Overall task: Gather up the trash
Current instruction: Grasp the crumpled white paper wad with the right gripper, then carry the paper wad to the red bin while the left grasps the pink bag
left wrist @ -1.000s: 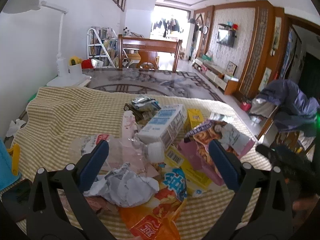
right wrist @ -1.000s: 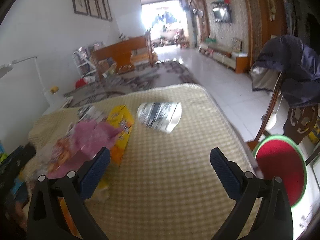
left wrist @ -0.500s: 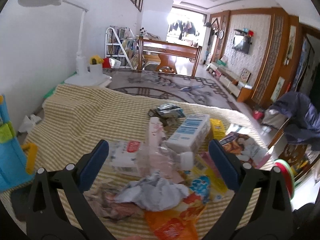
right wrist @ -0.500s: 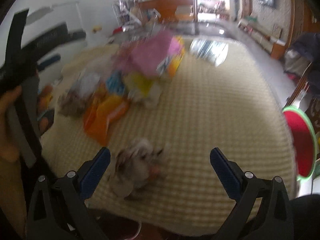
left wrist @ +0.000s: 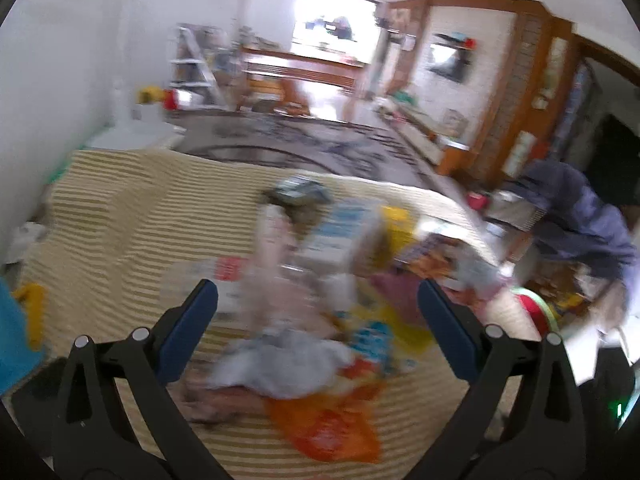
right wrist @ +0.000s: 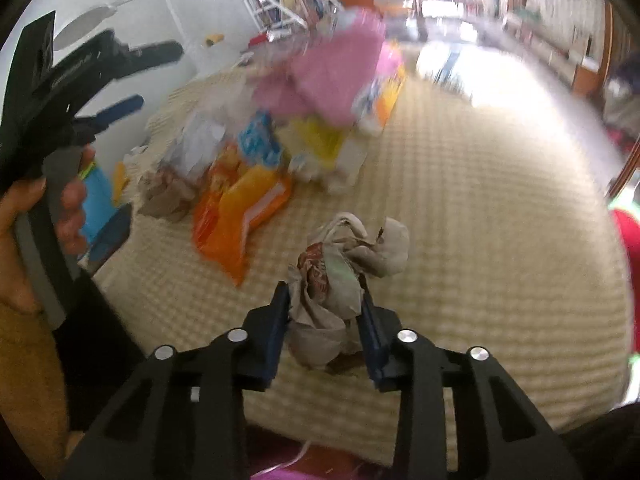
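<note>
Right gripper [right wrist: 324, 312] swung from bare cloth down over crumpled paper wad [right wrist: 348, 268]; jaws closing, wad now between blue pads, both touching its sides. Wad rests on yellow checked cloth [right wrist: 480, 240], apart from trash pile [right wrist: 280, 132] up-left of fingers. Left gripper [left wrist: 316, 320] jaws wide apart, empty, trash pile [left wrist: 320, 280] just ahead, view blurred.

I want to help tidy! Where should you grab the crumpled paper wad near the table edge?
Around the wad's bulky near end, coming from above and the table's near edge. It lies alone on the cloth, soft and squashable. The right gripper is closing there, pads on both sides.
</note>
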### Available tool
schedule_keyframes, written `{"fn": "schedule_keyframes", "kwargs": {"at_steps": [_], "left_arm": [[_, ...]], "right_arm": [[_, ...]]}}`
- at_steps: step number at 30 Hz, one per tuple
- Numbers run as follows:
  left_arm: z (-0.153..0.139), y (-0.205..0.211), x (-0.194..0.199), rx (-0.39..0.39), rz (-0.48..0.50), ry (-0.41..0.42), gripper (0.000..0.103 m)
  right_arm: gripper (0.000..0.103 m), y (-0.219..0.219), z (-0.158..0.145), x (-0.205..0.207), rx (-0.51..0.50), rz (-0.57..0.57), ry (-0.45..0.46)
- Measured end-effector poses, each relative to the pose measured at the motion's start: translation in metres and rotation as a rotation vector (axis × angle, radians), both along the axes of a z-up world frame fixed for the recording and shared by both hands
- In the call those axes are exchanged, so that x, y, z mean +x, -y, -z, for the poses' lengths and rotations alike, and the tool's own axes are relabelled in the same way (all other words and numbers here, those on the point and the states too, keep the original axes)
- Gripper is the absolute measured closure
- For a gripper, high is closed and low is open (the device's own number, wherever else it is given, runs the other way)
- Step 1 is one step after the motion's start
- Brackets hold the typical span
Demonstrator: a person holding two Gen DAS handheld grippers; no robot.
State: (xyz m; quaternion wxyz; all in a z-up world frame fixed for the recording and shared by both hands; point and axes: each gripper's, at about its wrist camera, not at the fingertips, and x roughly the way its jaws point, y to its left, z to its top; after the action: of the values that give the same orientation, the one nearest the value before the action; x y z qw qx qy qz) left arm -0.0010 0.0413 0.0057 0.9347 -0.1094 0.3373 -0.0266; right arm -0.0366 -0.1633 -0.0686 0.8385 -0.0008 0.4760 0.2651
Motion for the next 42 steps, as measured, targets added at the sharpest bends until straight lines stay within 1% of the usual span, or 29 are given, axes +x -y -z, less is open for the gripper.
{"fn": "schedule_keyframes", "kwargs": {"at_steps": [3,5,8,9,11,12,13,14,15,16,18,19,22,26,29,31,34,35,37,38,39,42], "left_arm": [[0.006,0.015,0.003,-0.067,0.074,-0.009,0.005],[0.010,0.022,0.005,-0.101,0.101,-0.020,0.005],[0.013,0.028,0.006,-0.120,0.108,-0.025,0.005],[0.014,0.029,0.007,-0.128,0.107,-0.027,0.005],[0.014,0.031,0.009,-0.138,0.092,-0.034,0.005],[0.014,0.030,0.010,-0.148,0.085,-0.040,0.005],[0.014,0.030,0.012,-0.162,0.083,-0.044,0.005],[0.013,0.030,0.015,-0.195,0.082,-0.051,0.005],[0.013,0.030,0.016,-0.218,0.081,-0.055,0.005],[0.013,0.031,0.019,-0.245,0.082,-0.061,0.005],[0.013,0.036,0.025,-0.287,0.092,-0.078,0.005],[0.012,0.040,0.028,-0.286,0.092,-0.086,0.005],[0.007,0.056,0.036,-0.253,0.103,-0.091,0.005],[0.007,0.071,0.053,-0.178,0.075,-0.133,0.005],[0.012,0.077,0.067,-0.165,0.070,-0.177,0.005],[0.017,0.080,0.071,-0.147,0.067,-0.199,0.005],[0.023,0.084,0.076,-0.141,0.074,-0.237,0.005],[0.025,0.084,0.076,-0.135,0.071,-0.244,0.005],[0.029,0.083,0.075,-0.149,0.076,-0.247,0.006],[0.030,0.082,0.074,-0.164,0.080,-0.244,0.012],[0.031,0.081,0.073,-0.183,0.089,-0.238,0.024],[0.031,0.084,0.069,-0.188,0.106,-0.225,0.026]], "right_arm": [[0.071,0.011,-0.021,0.014,-0.007,0.038,0.098],[0.071,0.017,-0.037,0.024,-0.041,0.052,0.181],[0.071,0.030,-0.055,0.035,-0.119,0.075,0.315],[0.071,0.037,-0.062,0.042,-0.147,0.100,0.377],[0.070,0.050,-0.061,0.050,-0.165,0.159,0.451],[0.070,0.061,-0.057,0.055,-0.167,0.195,0.450],[0.070,0.066,-0.051,0.062,-0.161,0.233,0.410],[0.070,0.074,-0.047,0.067,-0.125,0.262,0.366],[0.070,0.083,-0.042,0.073,-0.063,0.287,0.322],[0.070,0.086,-0.039,0.077,-0.044,0.300,0.292],[0.070,0.089,-0.034,0.084,-0.054,0.320,0.256],[0.070,0.089,-0.033,0.086,-0.056,0.325,0.250],[0.069,0.096,-0.036,0.087,-0.032,0.331,0.249],[0.069,0.092,-0.036,0.087,-0.030,0.323,0.245],[0.068,0.090,-0.034,0.077,-0.031,0.322,0.246],[0.068,0.091,-0.033,0.077,-0.026,0.325,0.241],[0.068,0.093,-0.033,0.077,-0.016,0.331,0.232],[0.068,0.094,-0.033,0.077,-0.010,0.335,0.228],[0.068,0.097,-0.033,0.078,0.001,0.340,0.223],[0.068,0.098,-0.033,0.078,0.007,0.343,0.221],[0.068,0.099,-0.034,0.078,0.014,0.346,0.219],[0.068,0.103,-0.036,0.077,0.033,0.356,0.215]]}}
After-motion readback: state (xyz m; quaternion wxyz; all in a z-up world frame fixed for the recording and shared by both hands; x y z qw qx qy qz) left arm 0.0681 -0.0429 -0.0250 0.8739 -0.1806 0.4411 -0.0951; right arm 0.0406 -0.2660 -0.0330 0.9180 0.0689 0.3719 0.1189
